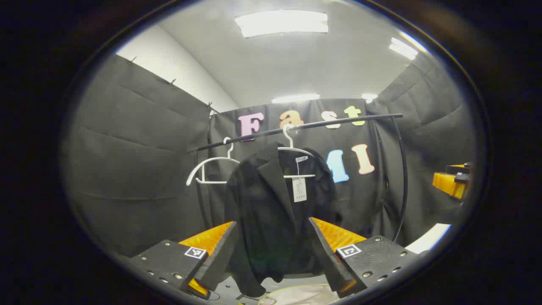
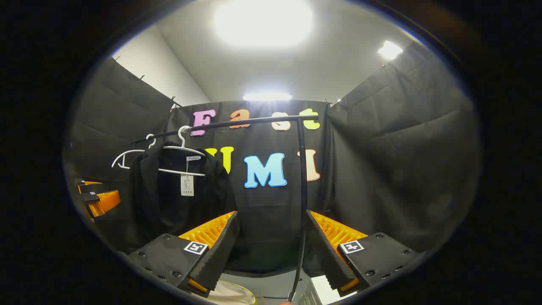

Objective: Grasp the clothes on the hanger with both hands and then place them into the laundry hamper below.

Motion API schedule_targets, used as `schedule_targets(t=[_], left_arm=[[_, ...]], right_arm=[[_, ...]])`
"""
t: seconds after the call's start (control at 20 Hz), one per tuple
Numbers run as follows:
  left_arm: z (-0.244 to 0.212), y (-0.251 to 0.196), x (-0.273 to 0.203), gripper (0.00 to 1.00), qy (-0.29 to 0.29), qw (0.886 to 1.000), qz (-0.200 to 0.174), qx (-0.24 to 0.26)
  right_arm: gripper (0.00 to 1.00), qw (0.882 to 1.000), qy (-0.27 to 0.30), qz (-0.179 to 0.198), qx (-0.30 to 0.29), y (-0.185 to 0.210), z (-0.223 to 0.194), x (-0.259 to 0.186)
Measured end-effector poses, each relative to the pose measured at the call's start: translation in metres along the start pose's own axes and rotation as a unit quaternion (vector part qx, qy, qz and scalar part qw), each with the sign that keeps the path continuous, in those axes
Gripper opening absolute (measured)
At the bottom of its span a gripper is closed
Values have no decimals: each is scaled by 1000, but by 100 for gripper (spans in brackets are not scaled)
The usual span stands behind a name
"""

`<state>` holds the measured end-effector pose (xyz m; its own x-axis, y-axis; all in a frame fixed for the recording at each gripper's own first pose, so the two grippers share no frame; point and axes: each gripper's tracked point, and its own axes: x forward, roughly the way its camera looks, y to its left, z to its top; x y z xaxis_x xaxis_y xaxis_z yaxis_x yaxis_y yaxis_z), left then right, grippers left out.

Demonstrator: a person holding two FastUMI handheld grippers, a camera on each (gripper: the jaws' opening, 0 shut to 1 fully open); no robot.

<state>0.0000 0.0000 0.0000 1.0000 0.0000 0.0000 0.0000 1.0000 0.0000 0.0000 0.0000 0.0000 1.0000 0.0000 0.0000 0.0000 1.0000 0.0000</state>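
The biggest thing before me was the rack [image 1: 296,126], a dark rail with a curved post on one side. On the rail hung the jacket [image 1: 271,199] on a white hanger [image 1: 296,150], and just beside it an empty hanger [image 1: 211,167]. A paper tag [image 1: 299,188] hung at the collar of the jacket. Low under the jacket, at the bottom edge of the left gripper view, I saw a pale round rim [image 1: 296,294]; I judged it to be the hamper, but too little of it showed to be sure.

My left tongs [image 1: 273,250] were wide, with nothing between them, and pointed straight at the lower part of the jacket, apart from it. My right tongs [image 2: 271,248] were also wide and held nothing. They looked past the jacket [image 2: 173,190], which hung well to the side, and the post [image 2: 301,190] stood in front of them.

I judged the grasp was not yet begun. The risk I saw was with the right tongs: if I moved them sideways to the jacket without care, they could knock the post. Also, if I took only thin cloth near the hem, the jacket could slip out. If I pulled down before lifting it off the shoulders, the hanger could come with it or swing against the empty hanger.
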Motion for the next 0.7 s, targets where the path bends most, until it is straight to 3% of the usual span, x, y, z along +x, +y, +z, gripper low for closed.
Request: schedule_targets(t=[0.05, 0.35, 0.4, 0.45, 0.7], left_arm=[[1, 1, 0, 96, 0, 1000, -1, 1], [22, 5, -1, 97, -12, 1000, 2, -14], [25, 6, -2, 97, -13, 1000, 4, -17], [23, 7, -3, 97, -13, 1000, 4, -21], [27, 16, -12, 96, -9, 1000, 12, -23]], right_arm=[[97, 1000, -3, -2, -1, -2, 2, -1], [97, 1000, -2, -5, 4, -7, 15, -4], [92, 1000, -3, -4, 7, -9, 17, -5], [97, 1000, -5, -4, 8, -12, 20, -6], [97, 1000, -7, -1, 7, -13, 24, -7]])
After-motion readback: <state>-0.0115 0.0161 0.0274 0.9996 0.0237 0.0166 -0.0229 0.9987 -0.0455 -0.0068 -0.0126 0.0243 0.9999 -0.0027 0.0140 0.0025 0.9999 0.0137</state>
